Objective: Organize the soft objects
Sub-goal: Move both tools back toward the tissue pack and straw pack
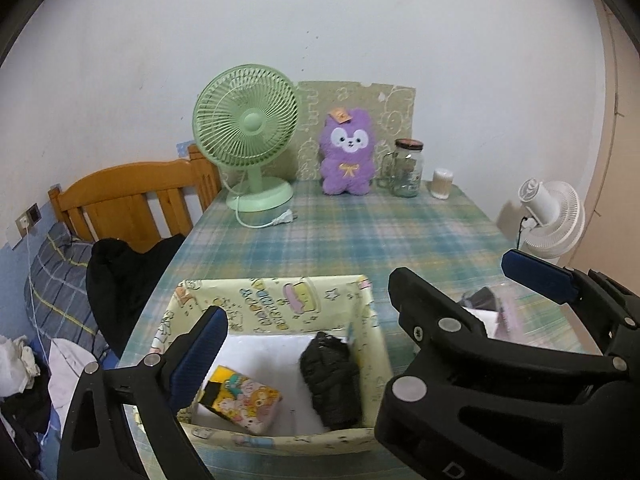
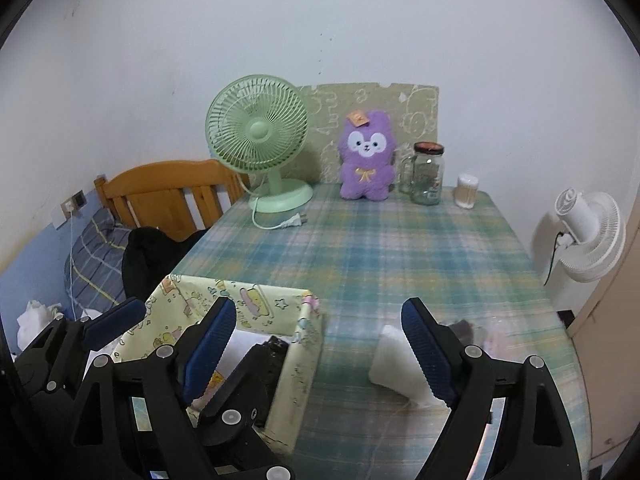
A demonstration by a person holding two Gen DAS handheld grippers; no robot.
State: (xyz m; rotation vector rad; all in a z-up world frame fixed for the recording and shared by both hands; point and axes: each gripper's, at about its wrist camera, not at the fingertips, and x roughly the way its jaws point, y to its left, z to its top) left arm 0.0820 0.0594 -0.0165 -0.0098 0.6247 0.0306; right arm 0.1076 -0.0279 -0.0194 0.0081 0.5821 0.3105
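Note:
A pale yellow cartoon-print box (image 1: 276, 300) stands at the near left of the plaid table; it also shows in the right wrist view (image 2: 296, 364). Inside it lie a black soft bundle (image 1: 332, 380) and a colourful cartoon pouch (image 1: 244, 400). My left gripper (image 1: 360, 304) is open and empty above the box. My right gripper (image 2: 320, 356) is open and empty, just right of the box. A white folded soft item (image 2: 394, 364) lies on the table by the right gripper's right finger, with a blurred dark and pink item (image 2: 472, 330) behind it. A purple plush toy (image 1: 348, 156) sits upright at the back.
A green desk fan (image 1: 250, 136) with a loose plug stands at the back left. A glass jar (image 1: 408, 168) and a small cotton-swab container (image 1: 442, 184) stand right of the plush. A white fan (image 2: 588, 236) is off the table's right edge. A wooden bed headboard (image 1: 132, 196) and dark clothes are to the left.

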